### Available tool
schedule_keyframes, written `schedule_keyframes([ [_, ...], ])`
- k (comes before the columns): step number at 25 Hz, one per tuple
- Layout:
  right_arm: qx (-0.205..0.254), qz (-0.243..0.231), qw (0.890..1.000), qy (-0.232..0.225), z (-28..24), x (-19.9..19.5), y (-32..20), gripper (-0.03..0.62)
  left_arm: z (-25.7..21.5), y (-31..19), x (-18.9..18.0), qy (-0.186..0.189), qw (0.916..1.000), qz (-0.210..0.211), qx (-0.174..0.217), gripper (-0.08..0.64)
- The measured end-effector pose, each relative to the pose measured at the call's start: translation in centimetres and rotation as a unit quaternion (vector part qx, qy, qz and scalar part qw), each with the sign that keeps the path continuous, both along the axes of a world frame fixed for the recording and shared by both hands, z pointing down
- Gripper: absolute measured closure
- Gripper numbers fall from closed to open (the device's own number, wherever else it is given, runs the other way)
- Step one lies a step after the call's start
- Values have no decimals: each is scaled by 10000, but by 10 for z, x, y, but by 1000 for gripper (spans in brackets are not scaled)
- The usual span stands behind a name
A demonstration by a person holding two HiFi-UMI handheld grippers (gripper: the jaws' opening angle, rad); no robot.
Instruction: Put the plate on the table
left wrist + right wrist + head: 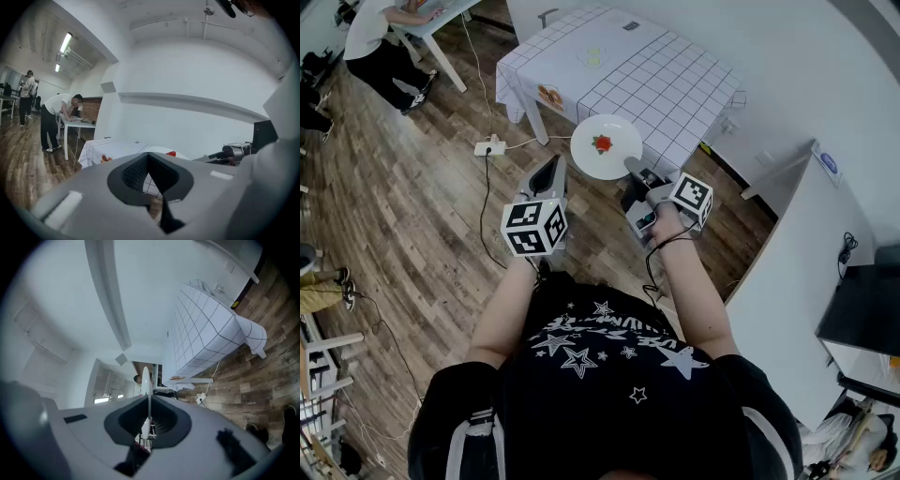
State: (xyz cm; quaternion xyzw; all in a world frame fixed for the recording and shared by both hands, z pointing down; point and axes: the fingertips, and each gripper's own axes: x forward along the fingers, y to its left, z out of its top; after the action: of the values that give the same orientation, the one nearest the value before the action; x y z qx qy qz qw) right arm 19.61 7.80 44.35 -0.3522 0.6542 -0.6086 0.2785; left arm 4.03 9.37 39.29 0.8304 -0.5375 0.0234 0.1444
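Note:
A white plate (606, 146) with a red motif hangs level above the wood floor, just short of the table (656, 75) with the white grid cloth. My right gripper (633, 167) is shut on the plate's near rim. In the right gripper view the plate (146, 378) shows edge-on between the pads, with the table (201, 329) beyond. My left gripper (551, 167) is to the left of the plate, shut with nothing in it. In the left gripper view its jaws (149, 157) meet at the tip, and the plate (161, 151) and table (112, 147) lie ahead.
A power strip (490, 146) and its cables lie on the floor left of the table. Small items (592, 58) sit on the cloth. A white cabinet (787, 234) stands at the right. A person (380, 37) leans over a desk at far left.

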Motion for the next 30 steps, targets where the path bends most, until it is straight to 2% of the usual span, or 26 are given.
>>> schedule_keyframes([
  [10,-263,30,9996,61,17,4,9,571,10,9,2,-128,9999,16,-54,552],
  [16,-251,-42,9997,-20,19,2,16,571,14,17,6,-191,9998,57,-61,552],
  [22,-230,-158,9995,156,21,5,23,571,15,27,8,-469,9988,86,58,552],
  [30,-210,-434,9986,203,20,-10,20,571,16,35,-13,-439,9989,-139,13,552],
])
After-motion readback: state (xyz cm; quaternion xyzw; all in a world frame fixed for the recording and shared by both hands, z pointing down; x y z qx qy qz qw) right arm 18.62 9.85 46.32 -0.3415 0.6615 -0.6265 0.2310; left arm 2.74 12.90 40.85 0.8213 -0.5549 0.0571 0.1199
